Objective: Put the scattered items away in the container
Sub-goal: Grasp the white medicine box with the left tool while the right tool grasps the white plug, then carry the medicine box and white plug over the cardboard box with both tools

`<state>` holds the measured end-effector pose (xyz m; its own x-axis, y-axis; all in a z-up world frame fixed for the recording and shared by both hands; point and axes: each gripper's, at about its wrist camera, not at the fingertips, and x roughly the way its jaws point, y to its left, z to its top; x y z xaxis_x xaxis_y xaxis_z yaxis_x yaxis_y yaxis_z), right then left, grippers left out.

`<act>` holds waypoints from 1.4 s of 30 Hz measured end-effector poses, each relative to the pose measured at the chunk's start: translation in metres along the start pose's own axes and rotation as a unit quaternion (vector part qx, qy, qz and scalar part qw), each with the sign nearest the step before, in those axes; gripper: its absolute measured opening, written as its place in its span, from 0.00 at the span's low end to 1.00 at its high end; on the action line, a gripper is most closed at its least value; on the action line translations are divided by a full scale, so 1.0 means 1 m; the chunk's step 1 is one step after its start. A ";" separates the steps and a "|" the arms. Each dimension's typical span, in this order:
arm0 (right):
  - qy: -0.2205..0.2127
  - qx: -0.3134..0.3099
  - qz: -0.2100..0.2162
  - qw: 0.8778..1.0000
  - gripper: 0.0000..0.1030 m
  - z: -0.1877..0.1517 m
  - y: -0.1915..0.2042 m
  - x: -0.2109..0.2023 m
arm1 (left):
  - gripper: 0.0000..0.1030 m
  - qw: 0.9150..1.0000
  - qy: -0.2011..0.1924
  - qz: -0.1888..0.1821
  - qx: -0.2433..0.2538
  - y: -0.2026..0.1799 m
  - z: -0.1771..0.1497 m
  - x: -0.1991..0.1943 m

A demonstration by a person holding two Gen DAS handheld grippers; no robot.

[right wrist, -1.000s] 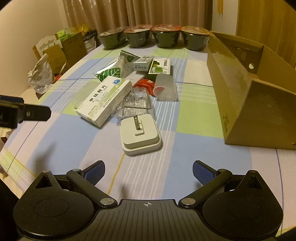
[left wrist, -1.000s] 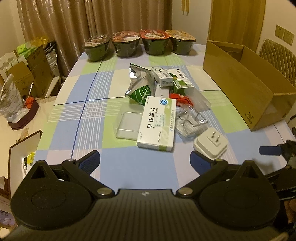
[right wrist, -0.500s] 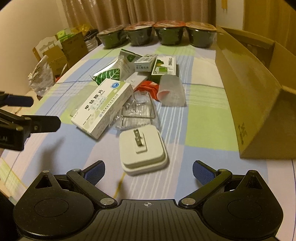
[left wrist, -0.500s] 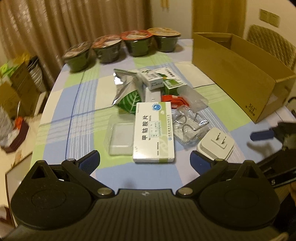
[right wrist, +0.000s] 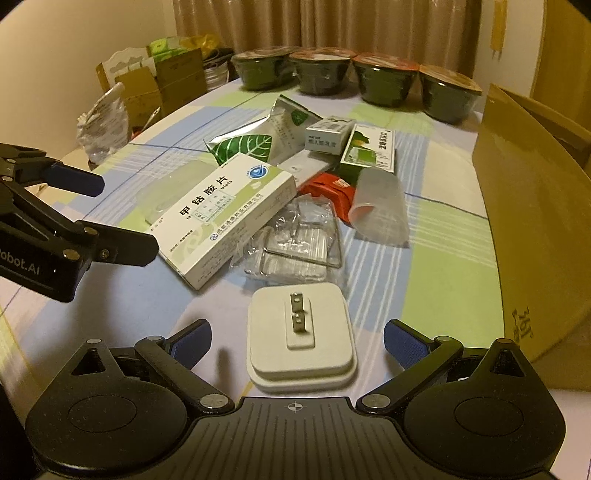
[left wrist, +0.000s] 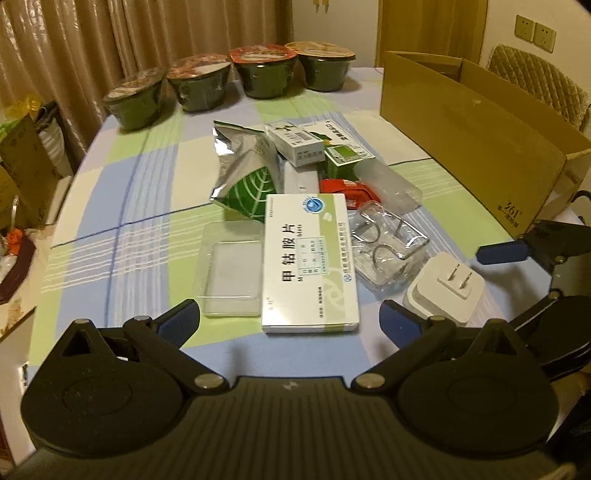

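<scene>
The right claw [right wrist: 297, 341] had moved closer to the white plug [right wrist: 300, 341], which now lay between its wide-open fingers, prongs up. The left claw [left wrist: 290, 323] stayed wide open near the long pill box [left wrist: 309, 258], which pointed away.

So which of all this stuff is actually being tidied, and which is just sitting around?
Being tidied: white plug adapter, large medicine box, foil pouch, clear plastic tray, into the cardboard box.

Just sitting around: four noodle bowls, curtains, chair.

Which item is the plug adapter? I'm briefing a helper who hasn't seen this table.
Start at the cardboard box on the checked tablecloth, then look to the pile's near end. The plug adapter is a white rounded square with two metal prongs pointing up, unlike the printed cartons and clear packaging behind it.
</scene>
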<state>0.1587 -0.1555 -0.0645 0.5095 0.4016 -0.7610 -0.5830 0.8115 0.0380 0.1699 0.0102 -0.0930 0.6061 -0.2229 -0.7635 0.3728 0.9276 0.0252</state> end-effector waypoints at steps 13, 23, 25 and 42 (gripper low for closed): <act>0.014 0.003 -0.005 1.000 0.72 -0.002 -0.002 0.010 | 0.94 1.000 -0.005 -0.005 0.030 -0.003 0.006 0.020; 0.018 0.031 -0.024 0.999 0.65 -0.003 -0.013 0.002 | 0.91 0.997 -0.002 -0.006 0.078 -0.021 0.019 0.046; 0.019 0.035 -0.027 0.999 0.65 -0.005 -0.016 0.001 | 0.90 0.996 0.001 -0.004 0.086 -0.023 0.021 0.053; 0.022 0.069 -0.033 0.997 0.65 -0.007 -0.027 -0.006 | 0.69 0.993 0.032 -0.028 0.112 -0.034 0.011 0.044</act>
<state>0.1672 -0.1832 -0.0657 0.5144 0.3289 -0.7920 -0.4543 0.8878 0.0736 0.1915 -0.0347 -0.1205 0.5371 -0.2464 -0.8068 0.5566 0.8222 0.1194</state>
